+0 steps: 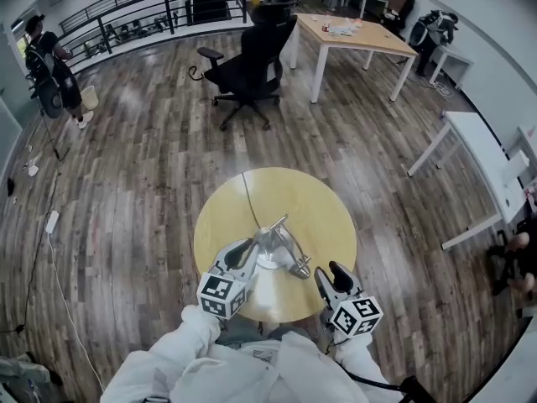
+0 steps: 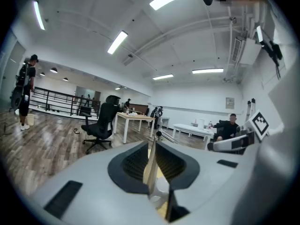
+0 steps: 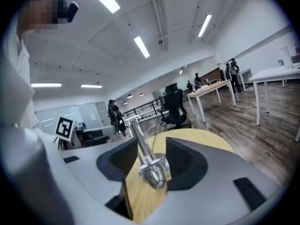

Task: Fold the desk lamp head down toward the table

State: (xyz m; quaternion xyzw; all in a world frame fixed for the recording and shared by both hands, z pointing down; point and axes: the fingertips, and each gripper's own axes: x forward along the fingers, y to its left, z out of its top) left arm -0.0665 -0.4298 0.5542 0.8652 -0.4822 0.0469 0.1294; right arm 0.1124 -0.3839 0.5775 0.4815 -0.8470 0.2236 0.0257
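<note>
I count one desk lamp (image 1: 284, 244), one round yellow table (image 1: 277, 193), one cable (image 1: 248, 195) and my two grippers. The silver lamp stands close to the table's near edge, roughly midway along it. Its cable runs from it across the top to the far edge.

My left gripper (image 1: 247, 249) reaches in over the near edge from the lamp's left side. In the left gripper view its ribbed pads are nearly together, with a thin upright part of the lamp pinched between them.

My right gripper (image 1: 330, 277) sits at the near edge on the lamp's right side, tilted inward toward the lamp. Its jaws stand well apart. In the right gripper view the lamp's silver arm and its rounded end show in the gap, touching neither pad as far as I can tell.

Both arms in white sleeves (image 1: 172, 358) come up from the bottom of the head view.

Beyond the table I see one black office chair (image 1: 249, 65) and one wooden desk (image 1: 357, 34).
</note>
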